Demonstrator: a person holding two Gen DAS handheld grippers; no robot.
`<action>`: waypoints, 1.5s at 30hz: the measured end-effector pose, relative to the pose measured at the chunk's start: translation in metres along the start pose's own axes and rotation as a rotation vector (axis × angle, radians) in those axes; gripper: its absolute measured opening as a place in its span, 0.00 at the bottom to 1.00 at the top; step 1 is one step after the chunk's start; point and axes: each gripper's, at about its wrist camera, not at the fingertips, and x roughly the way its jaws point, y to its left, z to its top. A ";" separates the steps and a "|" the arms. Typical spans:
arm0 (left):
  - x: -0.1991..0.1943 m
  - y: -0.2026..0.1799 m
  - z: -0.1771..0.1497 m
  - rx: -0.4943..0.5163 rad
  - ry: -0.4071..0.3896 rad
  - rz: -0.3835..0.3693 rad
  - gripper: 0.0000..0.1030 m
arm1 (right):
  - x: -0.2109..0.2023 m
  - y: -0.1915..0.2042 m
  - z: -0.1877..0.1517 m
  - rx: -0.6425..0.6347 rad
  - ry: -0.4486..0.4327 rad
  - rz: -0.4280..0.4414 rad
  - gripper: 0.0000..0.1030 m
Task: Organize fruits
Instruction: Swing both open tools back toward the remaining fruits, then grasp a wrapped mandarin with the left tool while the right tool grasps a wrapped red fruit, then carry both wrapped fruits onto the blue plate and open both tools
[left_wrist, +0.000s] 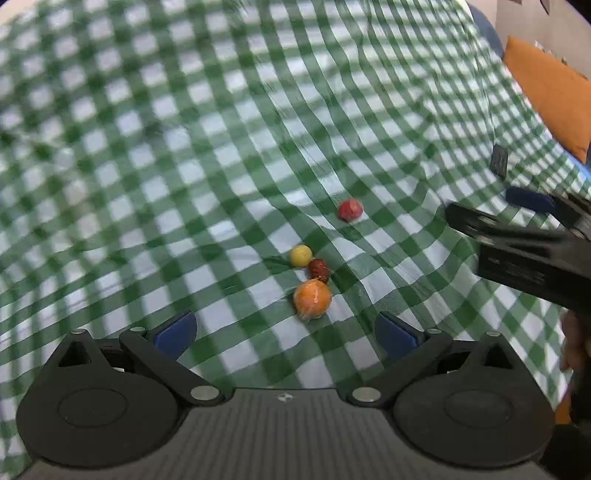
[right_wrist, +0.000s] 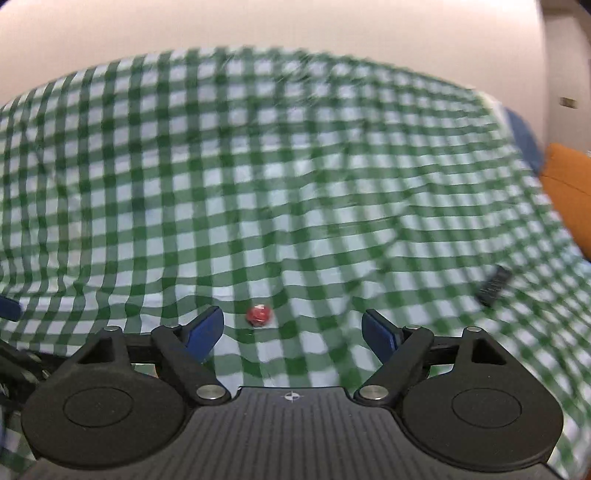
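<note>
In the left wrist view an orange (left_wrist: 312, 299), a dark red fruit (left_wrist: 318, 268) and a small yellow fruit (left_wrist: 300, 255) lie close together on the green checked cloth (left_wrist: 184, 147). A red fruit (left_wrist: 349, 209) lies apart, farther off. My left gripper (left_wrist: 286, 332) is open and empty, just short of the orange. My right gripper shows at the right edge of this view (left_wrist: 491, 210). In the right wrist view my right gripper (right_wrist: 293, 328) is open and empty, with the red fruit (right_wrist: 259, 315) just ahead between the fingers.
A small dark flat object (left_wrist: 499, 161) lies on the cloth at the right and shows in the right wrist view (right_wrist: 495, 285) too. An orange cushion (left_wrist: 554, 96) sits beyond the cloth's right edge. A pale wall (right_wrist: 258, 26) stands behind.
</note>
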 end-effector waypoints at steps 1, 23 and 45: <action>0.013 -0.003 0.001 0.009 0.003 -0.008 1.00 | 0.017 0.000 -0.002 -0.021 -0.003 0.015 0.79; 0.114 0.004 0.014 -0.009 0.090 -0.158 0.40 | 0.206 0.016 -0.021 -0.021 0.182 0.069 0.27; -0.212 0.104 -0.148 -0.227 0.023 -0.019 0.40 | -0.171 0.111 -0.042 0.033 0.180 0.286 0.28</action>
